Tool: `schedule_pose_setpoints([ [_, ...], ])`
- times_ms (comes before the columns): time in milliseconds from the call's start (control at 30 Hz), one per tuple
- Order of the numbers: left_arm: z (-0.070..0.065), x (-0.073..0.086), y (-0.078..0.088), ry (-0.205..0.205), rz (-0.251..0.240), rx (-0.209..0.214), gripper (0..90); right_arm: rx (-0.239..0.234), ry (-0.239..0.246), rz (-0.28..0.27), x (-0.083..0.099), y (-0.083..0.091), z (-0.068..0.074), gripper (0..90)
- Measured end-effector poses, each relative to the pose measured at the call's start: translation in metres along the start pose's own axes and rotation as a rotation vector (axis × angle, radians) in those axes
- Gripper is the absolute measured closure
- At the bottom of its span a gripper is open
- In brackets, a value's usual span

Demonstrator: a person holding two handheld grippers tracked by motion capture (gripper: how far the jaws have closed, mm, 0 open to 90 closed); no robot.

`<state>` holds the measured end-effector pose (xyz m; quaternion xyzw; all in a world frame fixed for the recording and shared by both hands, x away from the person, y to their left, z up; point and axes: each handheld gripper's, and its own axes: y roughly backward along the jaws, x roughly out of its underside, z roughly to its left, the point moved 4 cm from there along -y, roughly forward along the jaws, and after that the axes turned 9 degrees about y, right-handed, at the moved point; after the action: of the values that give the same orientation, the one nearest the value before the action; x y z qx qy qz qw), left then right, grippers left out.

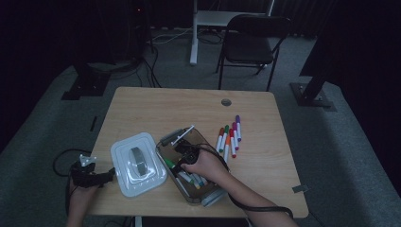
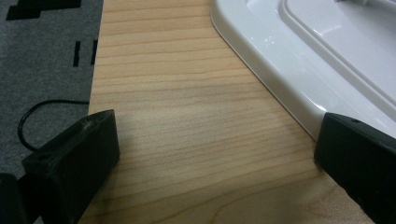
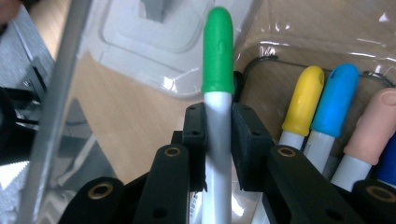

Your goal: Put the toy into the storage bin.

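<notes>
Right gripper view tells me what matters: my right gripper [image 3: 218, 140] is pinching the green-capped marker [image 3: 218, 51] by its white barrel, the marker's long axis running straight out along the jaws, cap end away from me, over the clear box [image 3: 327, 42] where the yellow marker [image 3: 303, 100] and blue marker [image 3: 334, 98] already lie side by side. To lay it down I judge it should go parallel to those, in the free strip on their left — the box wall is close there. My left gripper [image 2: 215, 154] rests spread and empty on the table [image 2: 187, 116], beside the white lid [image 2: 289, 70] — well apart from the box.
</notes>
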<state>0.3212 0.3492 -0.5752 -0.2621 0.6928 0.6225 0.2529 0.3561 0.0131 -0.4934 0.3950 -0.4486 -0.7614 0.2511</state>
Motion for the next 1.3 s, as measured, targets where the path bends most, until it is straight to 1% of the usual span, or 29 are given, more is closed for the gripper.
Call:
schedule_pose_setpoints([
  [67,0.0,0.0,0.0,0.0,0.0,0.0,0.6,0.004,0.006,0.018,0.0,-0.003,0.0,76.8],
  [233,0.0,0.0,0.0,0.0,0.0,0.0,0.6,0.015,0.009,0.085,0.001,-0.015,0.0,76.7],
  [300,0.0,0.0,0.0,0.0,0.0,0.0,0.6,0.022,0.013,0.094,0.001,-0.018,-0.001,76.7],
  [400,0.0,0.0,0.0,0.0,0.0,0.0,0.6,0.021,0.017,0.115,0.001,-0.022,0.0,76.5],
  [433,0.0,0.0,0.0,0.0,0.0,0.0,0.6,0.008,0.022,0.14,0.001,-0.026,0.001,76.4],
  [533,0.0,0.0,0.0,0.0,0.0,0.0,0.7,0.022,0.035,0.149,0.0,-0.028,0.002,75.9],
  [633,0.0,0.0,0.0,0.0,0.0,0.0,0.6,0.016,0.038,0.155,0.0,-0.028,0.001,73.8],
  [700,0.0,0.0,0.0,-0.001,0.0,0.0,0.6,0.033,0.05,0.156,0.002,-0.028,-0.001,73.1],
  [767,0.0,0.0,0.0,0.0,0.0,0.0,0.6,0.036,0.048,0.156,0.003,-0.027,-0.003,72.5],
  [867,0.0,0.0,0.0,-0.001,0.0,0.0,0.6,0.052,0.051,0.121,0.005,-0.019,-0.007,72.2],
  [967,0.0,0.0,0.0,0.0,0.0,0.0,0.6,0.071,0.056,0.056,0.009,-0.003,-0.01,70.8],
  [1000,0.0,0.0,0.0,0.0,0.0,0.0,0.6,0.071,0.056,0.056,0.009,-0.003,-0.01,70.8],
  [1067,0.0,0.0,0.0,-0.001,0.0,0.0,0.6,0.067,0.06,-0.03,0.014,0.017,-0.013,68.3],
  [1200,0.0,0.0,0.0,-0.001,-0.001,0.0,0.6,0.069,0.05,-0.156,0.023,0.049,-0.019,66.2],
  [1300,0.0,0.0,0.0,0.0,-0.001,0.0,0.6,0.078,0.042,-0.232,0.031,0.073,-0.025,64.7],
])
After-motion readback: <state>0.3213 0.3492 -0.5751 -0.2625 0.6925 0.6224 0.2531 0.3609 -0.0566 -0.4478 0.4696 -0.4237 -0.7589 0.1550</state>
